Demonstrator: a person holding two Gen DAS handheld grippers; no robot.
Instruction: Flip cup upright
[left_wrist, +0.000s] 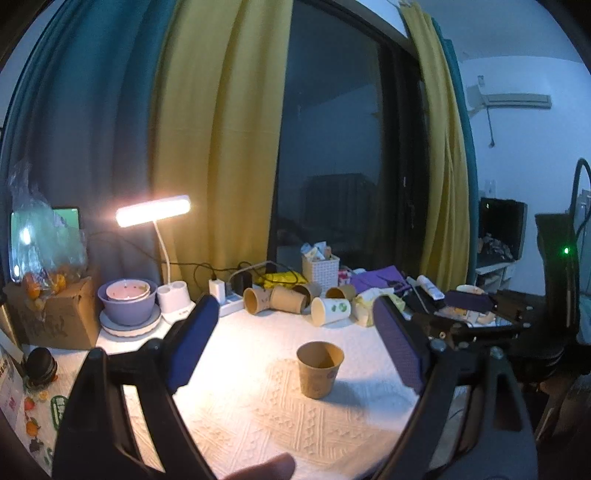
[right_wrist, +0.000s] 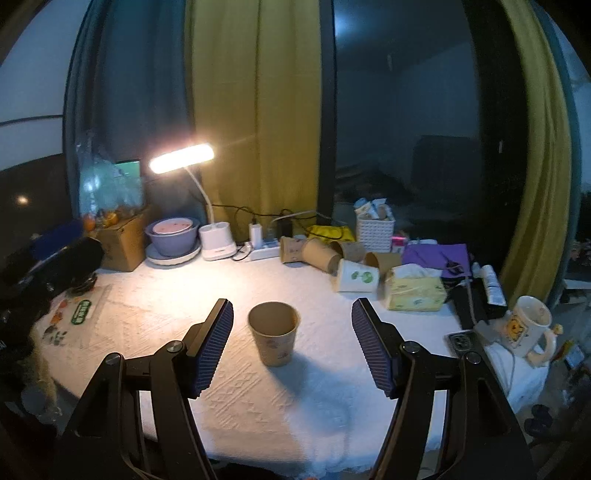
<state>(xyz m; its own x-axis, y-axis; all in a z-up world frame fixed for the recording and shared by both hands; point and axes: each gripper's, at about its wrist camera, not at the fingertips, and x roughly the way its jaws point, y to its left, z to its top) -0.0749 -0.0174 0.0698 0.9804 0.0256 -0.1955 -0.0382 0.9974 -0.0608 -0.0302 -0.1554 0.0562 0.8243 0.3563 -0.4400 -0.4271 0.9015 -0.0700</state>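
Left gripper (left_wrist: 295, 332) jaws wide, holding nothing, right gripper (right_wrist: 291, 332) likewise wide and empty, brown paper cup (right_wrist: 273, 333) upright at frame centre between the pads, untouched, white textured cloth (right_wrist: 295, 398), lit desk lamp (right_wrist: 181, 158) upper left, yellow curtain (right_wrist: 255, 110) behind.

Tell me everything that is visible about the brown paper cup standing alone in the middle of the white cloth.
The brown paper cup looks like kraft paper, tapering toward its base, with small faint printed marks on its side. It stands upright, mouth up, and appears empty. It rests on the white textured cloth, apart from the tipped cups behind it. Neither the left gripper nor the right gripper touches it; both are open.
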